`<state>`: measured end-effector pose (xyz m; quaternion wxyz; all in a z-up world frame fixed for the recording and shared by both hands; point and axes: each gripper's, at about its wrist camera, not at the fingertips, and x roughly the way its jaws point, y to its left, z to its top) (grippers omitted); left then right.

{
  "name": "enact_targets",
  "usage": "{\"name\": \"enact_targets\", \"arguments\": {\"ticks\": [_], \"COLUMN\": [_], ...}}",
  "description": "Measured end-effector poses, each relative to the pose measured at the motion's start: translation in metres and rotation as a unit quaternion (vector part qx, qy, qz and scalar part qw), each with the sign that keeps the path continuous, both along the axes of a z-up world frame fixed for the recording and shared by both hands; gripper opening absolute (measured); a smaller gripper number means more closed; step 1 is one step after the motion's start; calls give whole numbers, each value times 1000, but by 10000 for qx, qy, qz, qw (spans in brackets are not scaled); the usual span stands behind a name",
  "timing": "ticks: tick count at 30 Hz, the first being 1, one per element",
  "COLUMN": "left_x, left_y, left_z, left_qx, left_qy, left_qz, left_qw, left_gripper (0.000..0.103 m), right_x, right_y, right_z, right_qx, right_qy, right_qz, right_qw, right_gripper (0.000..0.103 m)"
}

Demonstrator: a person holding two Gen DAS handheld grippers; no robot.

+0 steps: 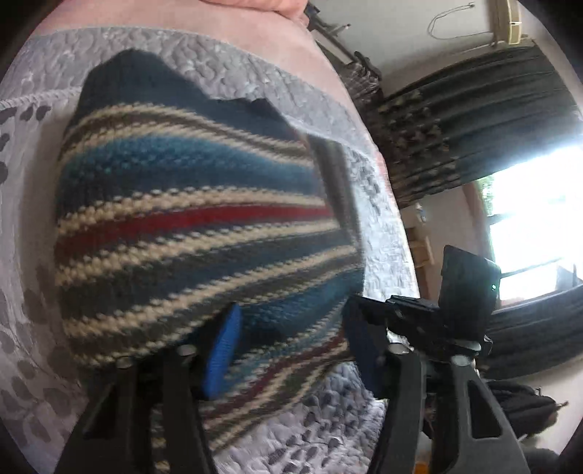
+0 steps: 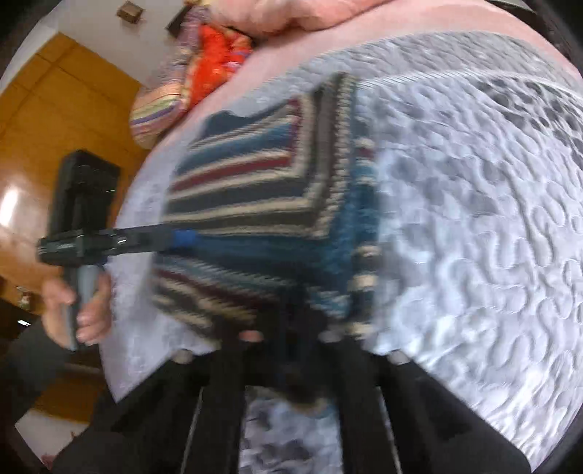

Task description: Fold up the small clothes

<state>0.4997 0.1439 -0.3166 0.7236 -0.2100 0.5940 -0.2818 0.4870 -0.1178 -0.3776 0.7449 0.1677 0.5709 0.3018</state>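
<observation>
A small knitted sweater [image 1: 189, 226] with blue, cream, red and grey stripes lies on a grey quilted bed cover [image 1: 328, 437]. My left gripper [image 1: 291, 350] is open, its blue pads [image 1: 222, 353] spread wide over the sweater's near edge. The right wrist view is blurred. There my right gripper [image 2: 291, 328] has its dark fingers drawn together at the sweater's [image 2: 255, 189] near hem, shut on the knit, and one side of the sweater is folded over diagonally. The left gripper [image 2: 182, 237] comes in from the left, held by a hand [image 2: 83, 302].
The quilted cover [image 2: 473, 237] spreads wide to the right of the sweater. Pink bedding [image 2: 298, 18] and colourful pillows [image 2: 204, 73] lie at the far end. The bed edge drops off left toward a wooden wardrobe [image 2: 54, 109]. Dark curtains [image 1: 473, 120] hang by a bright window.
</observation>
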Motion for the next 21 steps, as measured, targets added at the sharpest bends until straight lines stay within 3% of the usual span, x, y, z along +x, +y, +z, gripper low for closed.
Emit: {"name": "enact_targets", "arguments": {"ticks": [1, 3, 6, 8, 10, 11, 12, 16, 17, 21], "left_x": [0, -4, -21, -30, -31, -29, -28, -27, -29, -22], "left_y": [-1, -2, -9, -16, -20, -22, -23, -20, -18, -2], "left_z": [2, 15, 33, 25, 3, -6, -17, -16, -8, 32], "left_qx": [27, -58, -356, -221, 78, 135, 180, 138, -66, -572], "left_qy": [4, -2, -213, -198, -25, 58, 114, 90, 82, -501], "left_qz": [-16, 26, -302, -436, -334, -297, -297, -212, -214, 8], "left_qw": [10000, 10000, 9987, 9986, 9994, 9995, 9993, 9996, 9997, 9971], "left_gripper": [55, 58, 60, 61, 61, 60, 58, 57, 57, 63], "right_x": [0, -8, -24, -30, -27, -24, -20, -10, -4, 50], "right_y": [-4, -8, 0, 13, 23, 23, 23, 17, 12, 0], "right_z": [2, 22, 39, 31, 9, -1, -8, 19, 29, 32], "right_qx": [85, 254, 544, 389, -23, -222, -293, 107, 226, 868], "right_qy": [58, -103, -167, -93, 1, 52, 85, 71, -26, 109], "right_qz": [-62, -89, 216, 426, 398, 373, 366, 421, 282, -322], "right_qw": [9999, 9996, 9981, 9983, 9992, 9990, 9989, 9990, 9993, 9956], "right_gripper": [0, 13, 14, 15, 12, 1, 0, 4, 8, 10]}}
